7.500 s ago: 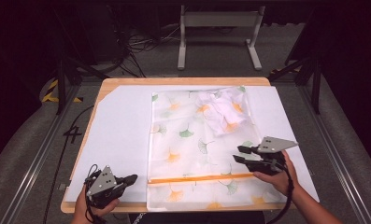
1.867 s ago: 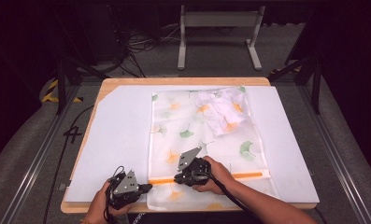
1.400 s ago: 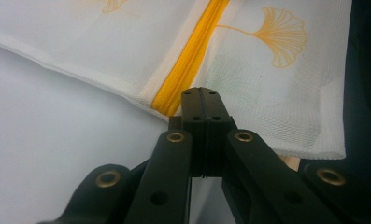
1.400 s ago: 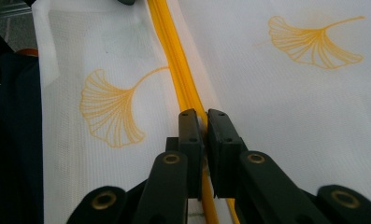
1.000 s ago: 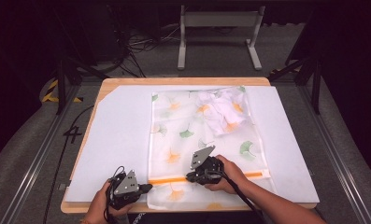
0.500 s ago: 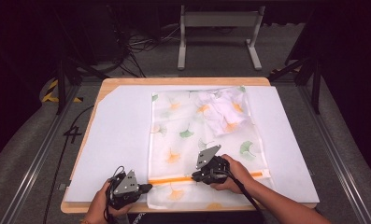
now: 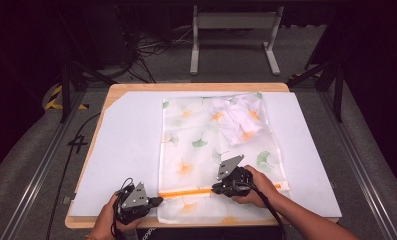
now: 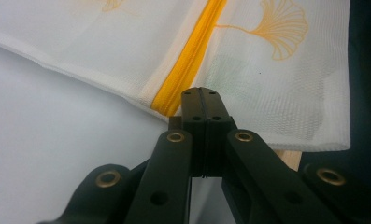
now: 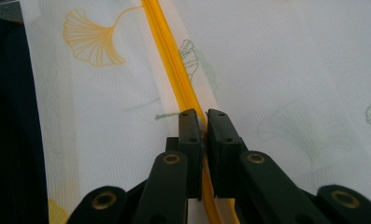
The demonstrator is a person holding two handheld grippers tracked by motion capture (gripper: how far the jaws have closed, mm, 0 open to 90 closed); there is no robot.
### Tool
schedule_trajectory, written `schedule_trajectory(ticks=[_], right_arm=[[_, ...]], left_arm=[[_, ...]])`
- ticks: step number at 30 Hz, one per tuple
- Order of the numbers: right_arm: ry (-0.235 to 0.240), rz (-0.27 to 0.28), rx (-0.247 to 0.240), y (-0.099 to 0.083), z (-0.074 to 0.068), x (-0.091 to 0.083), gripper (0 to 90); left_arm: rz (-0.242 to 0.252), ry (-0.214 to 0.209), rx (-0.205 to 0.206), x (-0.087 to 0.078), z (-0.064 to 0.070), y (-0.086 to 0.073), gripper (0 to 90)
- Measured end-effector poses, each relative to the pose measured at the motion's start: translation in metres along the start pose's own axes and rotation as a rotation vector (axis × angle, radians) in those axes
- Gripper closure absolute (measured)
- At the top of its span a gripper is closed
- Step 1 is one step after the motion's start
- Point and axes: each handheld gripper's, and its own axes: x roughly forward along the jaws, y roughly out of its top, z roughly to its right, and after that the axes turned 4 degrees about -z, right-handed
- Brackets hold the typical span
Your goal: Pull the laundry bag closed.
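The mesh bag [image 7: 221, 160] lies flat on the white sheet [image 7: 126, 145], near the table's front edge. The bag's left end at the zipper [image 7: 186, 192] is clamped by the left gripper [image 8: 200, 95], jaws pressed together. The zipper is pinched between the nearly closed jaws of the right gripper [image 9: 203, 119], apparently on its pull. If the left clamp slips, the mesh may bunch and the zipper jam. Since half a second ago, the right gripper has been moved slightly rightward along the zipper.

Hidden and cut-off parts around the mesh bag's zipper

At the lower centre of the right gripper view, the right gripper [image 9: 203, 120] covers the orange zipper [image 9: 174, 70], so any slider stays unseen; at the high view's bottom edge both forearms are cut off, and what the bag [image 7: 206, 145] holds at upper right is too blurred to identify.
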Motion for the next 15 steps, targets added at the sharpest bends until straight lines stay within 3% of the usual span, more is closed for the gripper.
schedule_trajectory(ticks=[15], right_arm=[[-0.019, -0.005, 0.026, -0.02, 0.007, -0.014, 84.8]], left_arm=[[0.0, 0.002, -0.002, 0.0, 0.0, 0.0, 90.0]])
